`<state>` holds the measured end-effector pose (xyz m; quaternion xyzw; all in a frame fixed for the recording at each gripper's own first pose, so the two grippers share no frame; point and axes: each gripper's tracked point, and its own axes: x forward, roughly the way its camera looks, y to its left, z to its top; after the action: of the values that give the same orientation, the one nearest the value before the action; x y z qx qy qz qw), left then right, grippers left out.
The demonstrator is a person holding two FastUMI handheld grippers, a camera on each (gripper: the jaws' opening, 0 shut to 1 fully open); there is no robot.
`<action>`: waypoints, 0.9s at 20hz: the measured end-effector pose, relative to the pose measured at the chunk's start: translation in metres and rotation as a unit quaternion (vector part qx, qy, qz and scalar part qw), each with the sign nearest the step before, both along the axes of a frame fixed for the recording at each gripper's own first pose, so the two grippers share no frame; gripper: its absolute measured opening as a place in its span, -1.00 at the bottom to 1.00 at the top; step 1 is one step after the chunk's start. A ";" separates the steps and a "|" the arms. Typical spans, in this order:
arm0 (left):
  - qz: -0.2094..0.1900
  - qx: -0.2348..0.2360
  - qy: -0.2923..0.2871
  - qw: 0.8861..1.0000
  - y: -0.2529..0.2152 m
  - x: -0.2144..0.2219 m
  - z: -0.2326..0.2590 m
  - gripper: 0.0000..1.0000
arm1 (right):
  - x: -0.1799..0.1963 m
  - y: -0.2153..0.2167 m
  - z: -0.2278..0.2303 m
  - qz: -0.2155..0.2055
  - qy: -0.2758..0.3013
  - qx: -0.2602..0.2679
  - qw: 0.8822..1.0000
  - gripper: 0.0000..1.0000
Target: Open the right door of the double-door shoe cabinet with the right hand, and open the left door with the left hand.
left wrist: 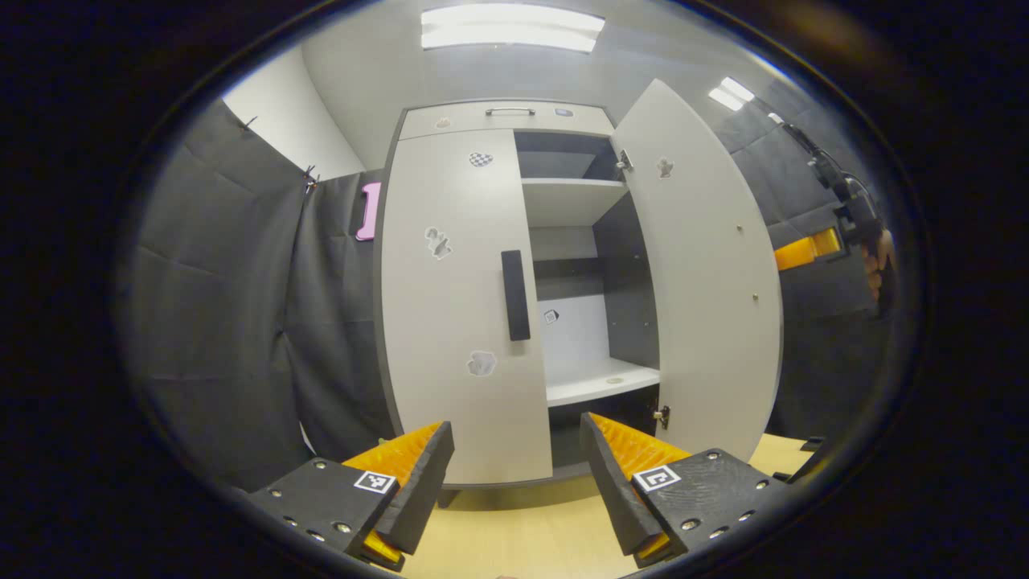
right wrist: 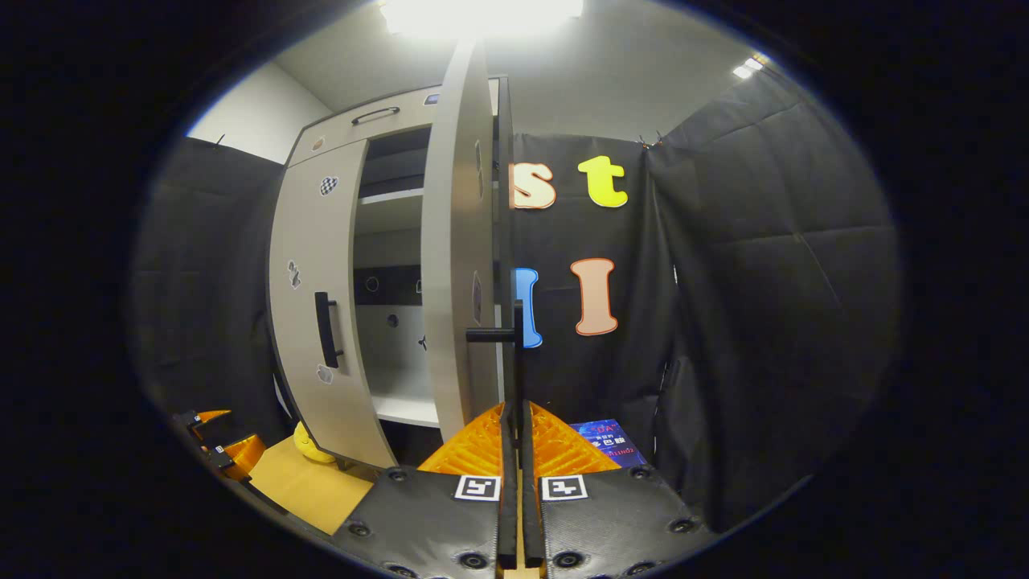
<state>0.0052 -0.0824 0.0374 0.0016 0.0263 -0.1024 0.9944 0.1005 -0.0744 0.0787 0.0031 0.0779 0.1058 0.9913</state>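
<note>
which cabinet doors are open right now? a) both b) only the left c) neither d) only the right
d: in the left gripper view the right door is swung wide, baring the shelves, while the left door lies flush and shut, its handle untouched ahead of the open left tongs.

No legible text anywhere; the blue packet's [right wrist: 604, 441] print is too blurred to read
</note>
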 end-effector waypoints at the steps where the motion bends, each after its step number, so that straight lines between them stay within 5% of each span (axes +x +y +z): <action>1: -0.003 -0.005 0.000 1.000 -0.004 0.005 0.004 0.82 | -0.008 -0.003 0.000 -0.003 -0.006 -0.004 1.000 -0.91; 2: -0.004 -0.009 -0.001 1.000 -0.007 0.012 0.009 0.82 | -0.015 -0.006 0.000 -0.003 -0.007 -0.004 1.000 -1.00; 4: -0.007 -0.014 -0.010 1.000 -0.013 0.028 0.024 0.83 | -0.029 -0.007 -0.008 0.008 0.001 0.006 1.000 -0.84; 9: -0.011 -0.030 -0.040 0.999 -0.025 0.065 0.060 0.82 | -0.049 -0.031 -0.033 -0.010 0.013 -0.007 1.000 1.00; 15: 0.002 -0.037 -0.039 0.999 -0.030 0.133 0.074 0.83 | -0.066 -0.068 -0.042 -0.049 0.019 0.002 0.999 0.84; 18: 0.016 -0.041 -0.033 0.998 -0.026 0.166 0.074 0.82 | -0.073 -0.087 -0.052 -0.071 0.029 -0.001 0.997 0.94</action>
<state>0.1707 -0.1080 0.1118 -0.0367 -0.0109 -0.0874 0.9954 0.0278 -0.1611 0.0267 0.0106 0.1066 0.0346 0.9936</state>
